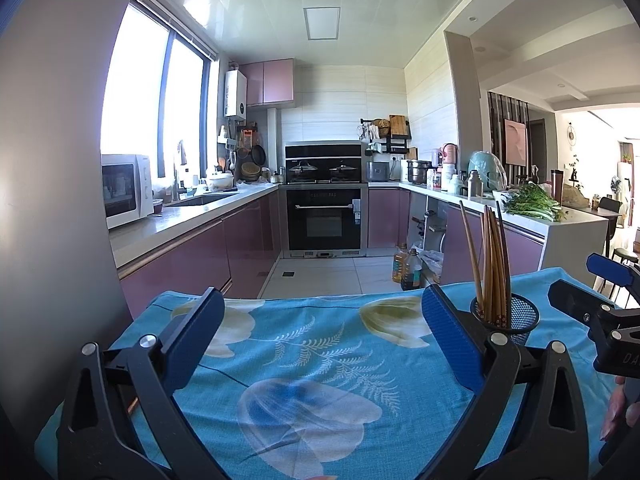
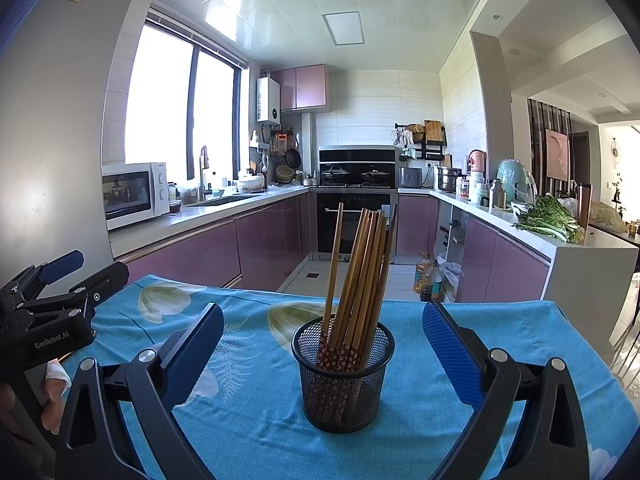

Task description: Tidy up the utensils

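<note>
**Chopsticks in mesh cup, both grippers open & empty**

Writing: "GenRobot.AI" reads in white on the black body of the left gripper [image 2: 60, 280] as seen from the right wrist cam. In the left wrist cam the right gripper [image 1: 592, 280] shows "DA…" at the frame edge, rest cut off. A yellow sticker on the grey panel top left of the right view can't be read.

Pose: both grippers held low over the bench [image 2: 256, 408], side by side, pointing fwd toward the kitchen. Left gripper [image 1: 320, 336]: fingers spread wide, nothing betw. them, only cloth below. Right gripper [image 2: 322, 340]: fingers also spread wide, holding nothing; the cup sits betw. them w/o touching either blue pad. Fingertips of the person's hands show at the frame edges, wrapped round each handle.

Task thing: a bundle of chopsticks [image 2: 360, 276], brown wood w/ red patterned lower ends, stands tip-up in a black wire mesh cup [image 2: 340, 392], leaning right; one stick stands apart at left, nearly upright. Cup is upright on the blue floral cloth [image 1: 320, 400] covering the bench. From the left cam the cup [image 1: 516, 316] sits just past the right finger [image 1: 452, 332], toward the bench's far right side.
</note>
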